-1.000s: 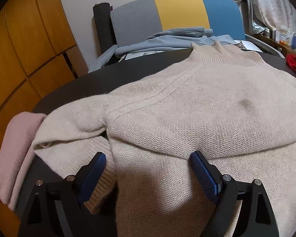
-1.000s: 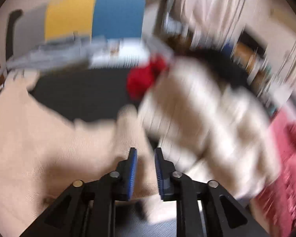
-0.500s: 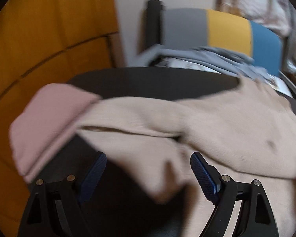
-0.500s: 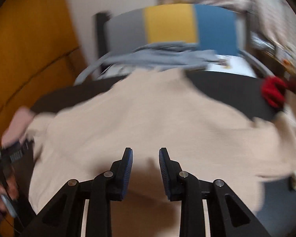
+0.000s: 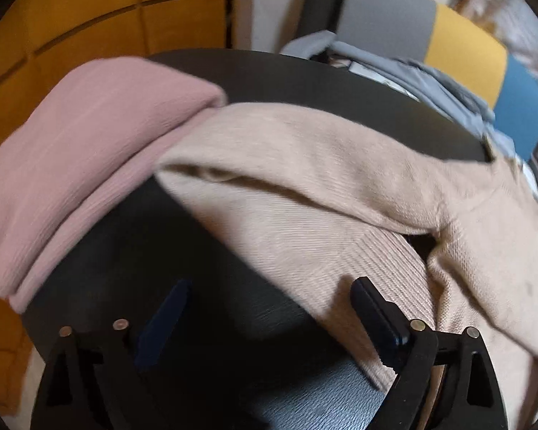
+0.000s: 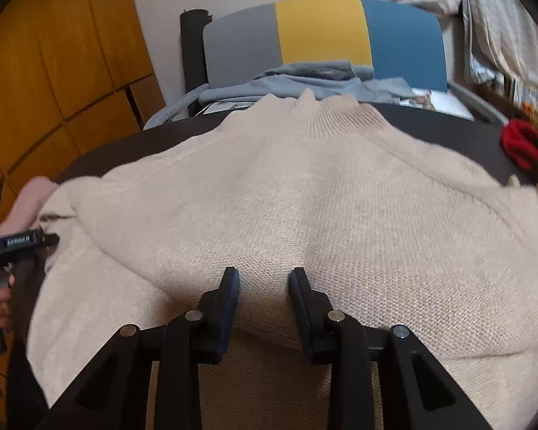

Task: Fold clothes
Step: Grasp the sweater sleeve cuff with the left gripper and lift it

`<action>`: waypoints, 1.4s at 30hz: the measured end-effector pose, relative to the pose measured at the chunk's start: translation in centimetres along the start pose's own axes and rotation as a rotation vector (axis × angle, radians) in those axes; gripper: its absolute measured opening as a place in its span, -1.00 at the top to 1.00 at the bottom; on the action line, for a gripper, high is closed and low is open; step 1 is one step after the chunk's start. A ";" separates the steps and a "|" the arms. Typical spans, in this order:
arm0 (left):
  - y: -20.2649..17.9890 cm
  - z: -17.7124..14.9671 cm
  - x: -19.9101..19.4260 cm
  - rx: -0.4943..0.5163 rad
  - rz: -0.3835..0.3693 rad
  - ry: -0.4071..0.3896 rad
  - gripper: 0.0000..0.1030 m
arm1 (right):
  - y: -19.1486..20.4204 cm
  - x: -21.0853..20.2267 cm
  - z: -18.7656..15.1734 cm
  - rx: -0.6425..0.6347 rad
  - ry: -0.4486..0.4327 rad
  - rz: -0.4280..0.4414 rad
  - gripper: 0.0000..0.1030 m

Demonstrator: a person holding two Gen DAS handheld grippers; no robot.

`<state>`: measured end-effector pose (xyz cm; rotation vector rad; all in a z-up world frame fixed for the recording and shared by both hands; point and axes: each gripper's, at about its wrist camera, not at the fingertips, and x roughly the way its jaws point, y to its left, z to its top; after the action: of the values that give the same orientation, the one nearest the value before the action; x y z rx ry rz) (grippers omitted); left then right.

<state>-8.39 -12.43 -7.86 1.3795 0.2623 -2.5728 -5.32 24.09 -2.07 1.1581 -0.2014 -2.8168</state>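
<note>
Dark worktop (image 6: 448,132) is covered by a beige sweater (image 6: 305,197), collar far, left sleeve doubled back; left gripper (image 5: 269,308) fingers are spread wide, right gripper (image 6: 263,286) fingers narrowly parted, nothing held; sleeve folding is judged in hand.

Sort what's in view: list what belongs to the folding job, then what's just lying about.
Part of the job:
beige sweater
left claw, open beside the sweater's sleeve
right claw, open over the sweater
black table

Lying about:
pink garment
red cloth
grey clothes on the chair
</note>
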 end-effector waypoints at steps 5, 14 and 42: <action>-2.1 -0.7 -0.5 0.102 -0.029 -0.061 0.82 | -1.0 0.1 0.2 0.028 -0.025 0.024 0.42; -2.4 5.6 -5.5 0.516 0.214 -0.198 0.83 | -1.9 0.5 0.5 0.048 -0.029 0.057 0.42; 13.7 4.4 -3.5 1.141 0.830 -0.432 0.74 | -1.7 0.7 2.0 0.057 0.064 0.045 0.42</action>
<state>-6.40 -26.38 -3.34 0.7417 -1.6536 -2.1019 -7.28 25.83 -1.38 1.2379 -0.3012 -2.7474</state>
